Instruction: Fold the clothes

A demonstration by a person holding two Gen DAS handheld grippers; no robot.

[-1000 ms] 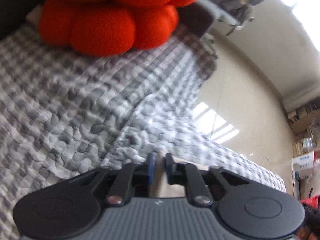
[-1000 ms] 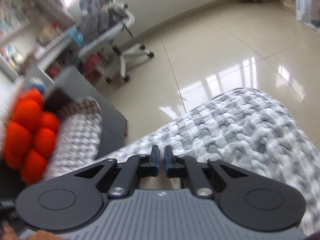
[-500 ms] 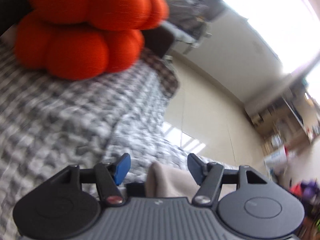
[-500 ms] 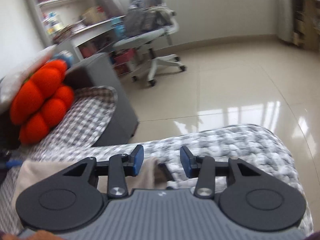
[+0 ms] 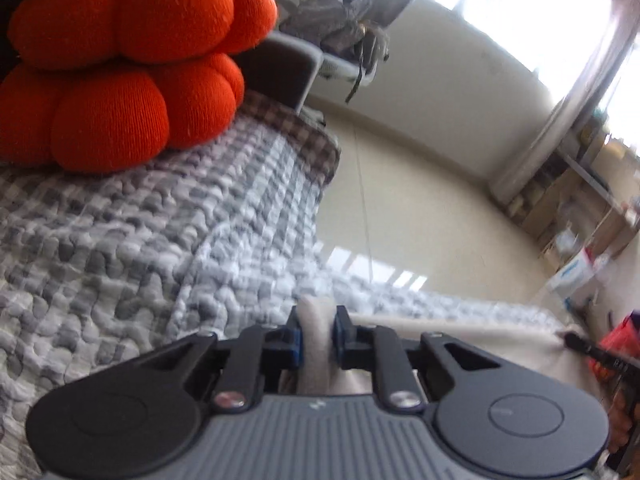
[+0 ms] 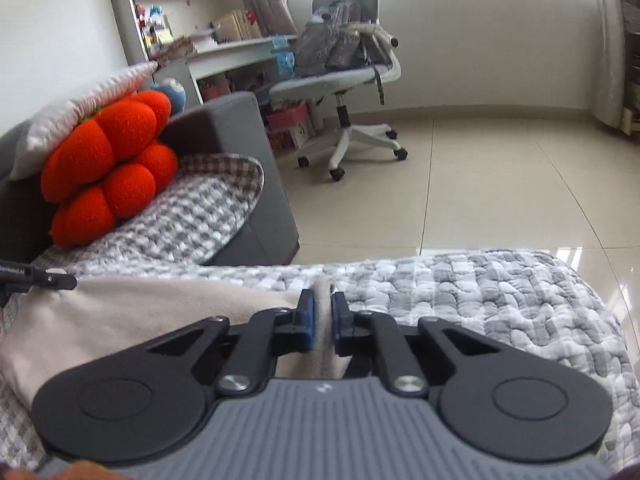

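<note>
A beige garment [image 6: 132, 316] lies on the grey-and-white checked blanket [image 6: 480, 292] of a sofa. My right gripper [image 6: 322, 312] is shut on a bunched edge of the garment. My left gripper [image 5: 318, 330] is shut on another bunched edge of the same beige garment [image 5: 460, 334], which stretches to the right in the left wrist view. The left gripper's tip [image 6: 44, 278] shows at the far left of the right wrist view, at the garment's other end. The blanket also fills the left wrist view [image 5: 120, 240].
An orange pumpkin-shaped cushion [image 6: 108, 168] and a pale pillow [image 6: 80, 108] rest against the grey sofa arm [image 6: 236, 128]; the cushion also shows in the left wrist view [image 5: 120, 64]. A white office chair [image 6: 348, 76], a desk and bookshelves stand beyond on the tiled floor [image 6: 500, 184].
Both grippers were shut, opened half a second ago around the beige garment, and have now shut on its edges. Both views have swung upward toward the room.
</note>
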